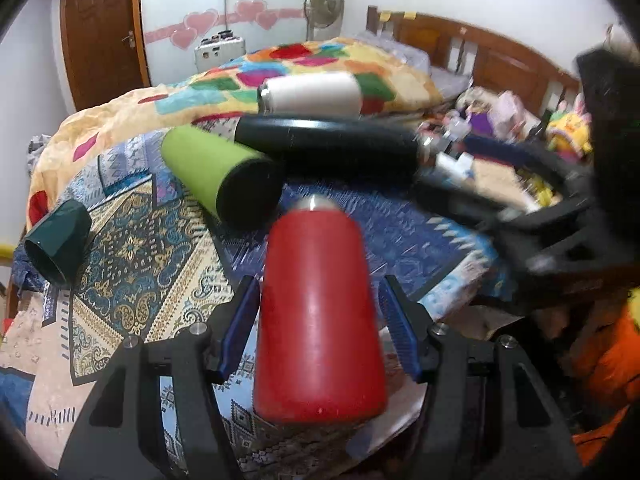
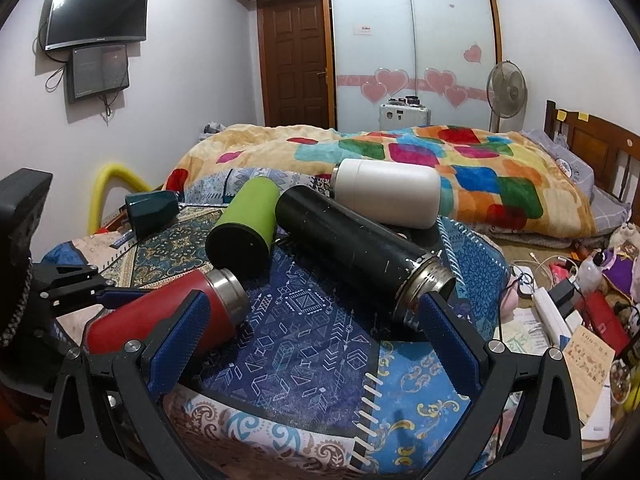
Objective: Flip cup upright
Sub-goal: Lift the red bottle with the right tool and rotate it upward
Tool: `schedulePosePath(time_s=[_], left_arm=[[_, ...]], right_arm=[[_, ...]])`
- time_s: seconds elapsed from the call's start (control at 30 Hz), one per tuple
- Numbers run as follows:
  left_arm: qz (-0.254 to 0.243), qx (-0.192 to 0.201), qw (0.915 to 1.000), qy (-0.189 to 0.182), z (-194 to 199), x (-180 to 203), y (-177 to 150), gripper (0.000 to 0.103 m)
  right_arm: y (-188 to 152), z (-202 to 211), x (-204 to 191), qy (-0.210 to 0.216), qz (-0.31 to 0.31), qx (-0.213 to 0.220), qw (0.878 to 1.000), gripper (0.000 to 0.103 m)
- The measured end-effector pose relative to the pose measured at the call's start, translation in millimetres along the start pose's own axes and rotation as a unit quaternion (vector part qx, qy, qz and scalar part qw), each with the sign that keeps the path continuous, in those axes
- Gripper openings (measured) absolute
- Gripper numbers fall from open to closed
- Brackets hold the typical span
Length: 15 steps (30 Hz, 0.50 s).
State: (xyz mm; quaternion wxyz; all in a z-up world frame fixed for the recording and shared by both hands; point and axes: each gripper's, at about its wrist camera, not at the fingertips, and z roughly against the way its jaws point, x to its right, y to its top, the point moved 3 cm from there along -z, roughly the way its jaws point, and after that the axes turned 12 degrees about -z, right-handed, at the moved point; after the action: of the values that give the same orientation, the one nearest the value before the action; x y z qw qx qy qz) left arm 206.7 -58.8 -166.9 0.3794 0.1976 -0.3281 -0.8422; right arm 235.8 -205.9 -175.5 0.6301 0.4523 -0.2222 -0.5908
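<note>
A red flask [image 1: 318,312] lies on its side on the patterned cloth, its steel mouth pointing away from me. My left gripper [image 1: 318,332] straddles its body, with a blue pad on each side and small gaps showing. In the right wrist view the red flask [image 2: 160,316] lies at lower left with the left gripper [image 2: 76,284] around it. My right gripper [image 2: 316,336] is open and empty above the blue cloth, its right pad [image 2: 444,340] close to the mouth of the black flask [image 2: 360,256].
A green flask [image 2: 244,228], a white flask [image 2: 388,194] and a dark green cup [image 2: 152,208] lie on their sides further back. A colourful blanket [image 2: 480,168] covers the bed behind. Clutter and cables [image 2: 560,300] lie at the right.
</note>
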Motion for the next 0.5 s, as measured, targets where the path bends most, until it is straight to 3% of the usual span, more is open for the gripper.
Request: schedulePosePath(time_s=[0.07,0.2,0.3,0.5], left_arm=[[0.007,0.011,0.9999,-0.005,13,-4,5,0.062],[0.010,0.011,0.9985,0.053,30,-29,3,0.062],[0.017,-0.017,0.9958,0.088,27,-54,-13,0.062],[0.021,-0.046,0.9951,0.085,20,-62,-37,0.060]], right_arm=[[-1,-2,0,0.001,-0.003,-0.002,1.000,0.103],[-10,-13,-3,-0.001,0.004,-0.020,1.000,0.103],[-19,-21,-6,0.001,0.008,-0.037,0.999,0.103],[-29,-33,-20,0.012,0.026,-0.063,0.998,0.103]])
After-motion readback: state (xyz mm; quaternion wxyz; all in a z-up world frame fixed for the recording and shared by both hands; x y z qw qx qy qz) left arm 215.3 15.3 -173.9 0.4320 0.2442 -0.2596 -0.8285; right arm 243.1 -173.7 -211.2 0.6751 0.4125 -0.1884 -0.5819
